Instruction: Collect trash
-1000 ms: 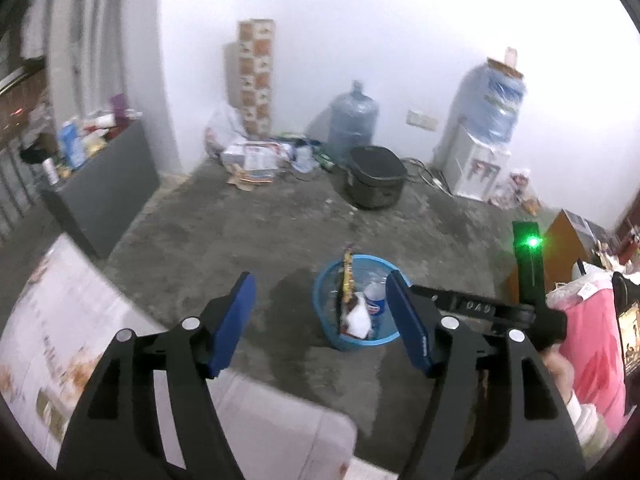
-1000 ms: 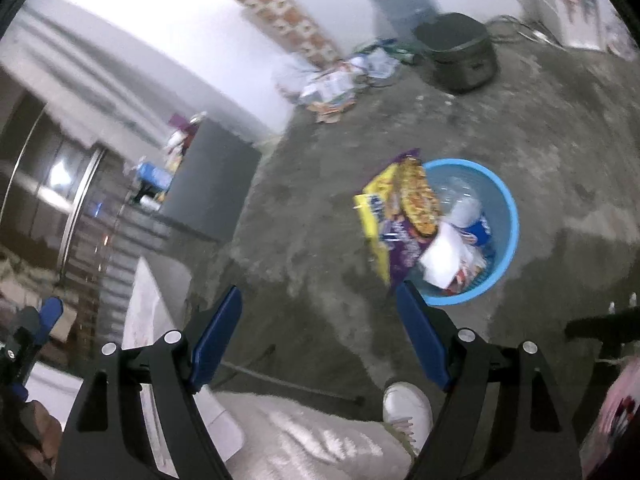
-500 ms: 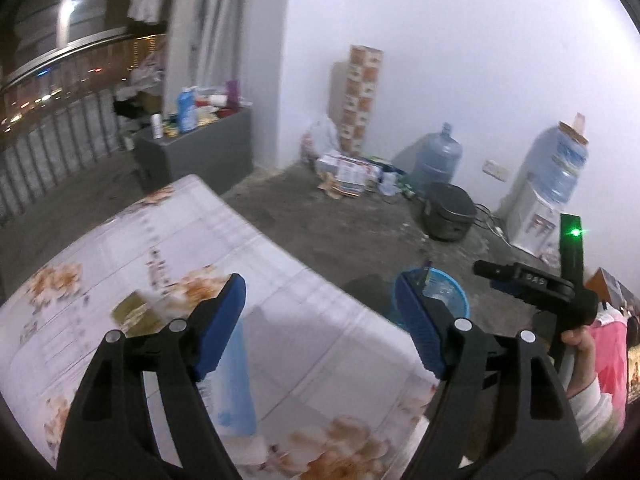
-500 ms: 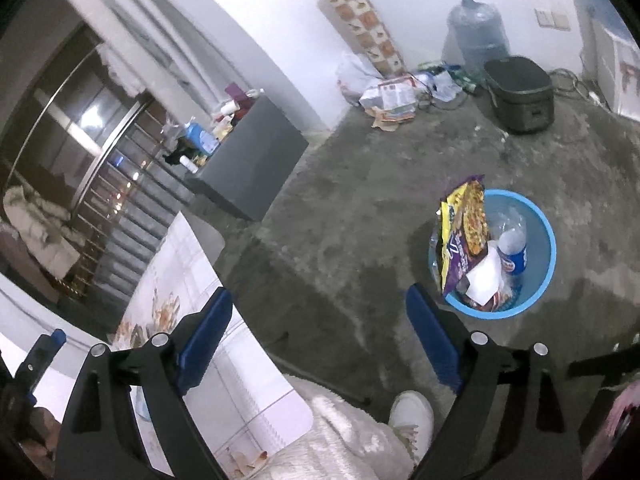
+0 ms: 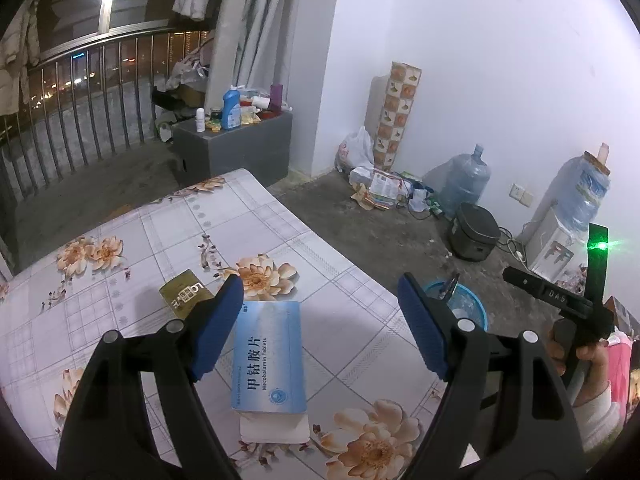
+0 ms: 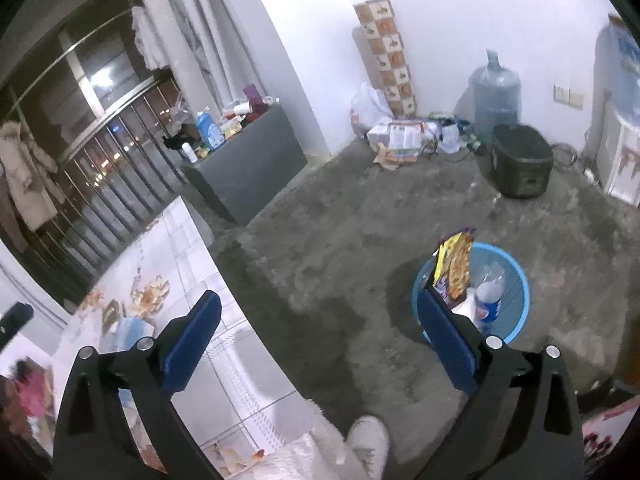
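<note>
A blue and white medicine box lies on the flowered tablecloth, with a small gold card box to its left. My left gripper is open and empty, hovering over the medicine box. My right gripper is open and empty above the floor, between the table edge and the blue basin. The basin stands on the floor and holds a yellow snack bag, a plastic bottle and paper. The basin also shows in the left wrist view, beyond the table.
A dark rice cooker, water jugs and a litter pile line the far wall. A grey cabinet with bottles stands by the balcony railing. My shoe is at the table's near edge.
My left gripper has swung from the basin back over the table, bringing the medicine box and gold box into view. My right gripper has pulled back from the basin and levelled.
</note>
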`<state>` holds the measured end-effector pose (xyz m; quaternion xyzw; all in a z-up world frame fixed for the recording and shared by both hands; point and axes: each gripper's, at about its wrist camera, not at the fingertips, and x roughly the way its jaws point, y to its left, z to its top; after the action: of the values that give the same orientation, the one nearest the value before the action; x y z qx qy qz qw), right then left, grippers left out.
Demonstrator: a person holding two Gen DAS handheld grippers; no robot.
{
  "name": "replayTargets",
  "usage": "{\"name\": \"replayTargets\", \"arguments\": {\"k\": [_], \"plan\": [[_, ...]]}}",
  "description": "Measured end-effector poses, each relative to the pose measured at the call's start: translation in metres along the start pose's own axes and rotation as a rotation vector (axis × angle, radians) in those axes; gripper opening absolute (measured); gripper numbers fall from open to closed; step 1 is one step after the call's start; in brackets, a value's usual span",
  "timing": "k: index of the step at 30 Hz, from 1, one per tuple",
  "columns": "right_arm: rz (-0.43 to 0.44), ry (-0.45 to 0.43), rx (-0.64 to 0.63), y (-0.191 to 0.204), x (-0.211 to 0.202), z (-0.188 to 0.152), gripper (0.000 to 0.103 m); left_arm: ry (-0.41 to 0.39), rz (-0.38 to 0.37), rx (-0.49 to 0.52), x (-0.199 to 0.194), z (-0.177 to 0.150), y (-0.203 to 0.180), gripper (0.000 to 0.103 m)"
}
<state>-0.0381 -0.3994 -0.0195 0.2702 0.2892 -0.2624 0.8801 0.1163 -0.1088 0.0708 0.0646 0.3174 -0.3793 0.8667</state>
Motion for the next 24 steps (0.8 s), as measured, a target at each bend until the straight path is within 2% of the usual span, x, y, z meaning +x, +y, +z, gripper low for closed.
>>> {"name": "replayTargets", "arguments": {"k": [8, 16, 24], "plan": [[-0.079, -0.026, -0.106, 0.019, -0.006, 0.0, 0.097, -0.001, 0.002, -0.002, 0.0, -0.001, 0.003, 0.075], [-0.143, -0.033, -0.142, 0.027, -0.007, -0.002, 0.096, 0.008, 0.01, -0.005, 0.003, 0.001, 0.001, 0.075], [-0.216, -0.088, -0.241, 0.04, -0.013, -0.004, 0.096, 0.009, 0.016, -0.007, 0.005, 0.001, 0.001, 0.075]]}}
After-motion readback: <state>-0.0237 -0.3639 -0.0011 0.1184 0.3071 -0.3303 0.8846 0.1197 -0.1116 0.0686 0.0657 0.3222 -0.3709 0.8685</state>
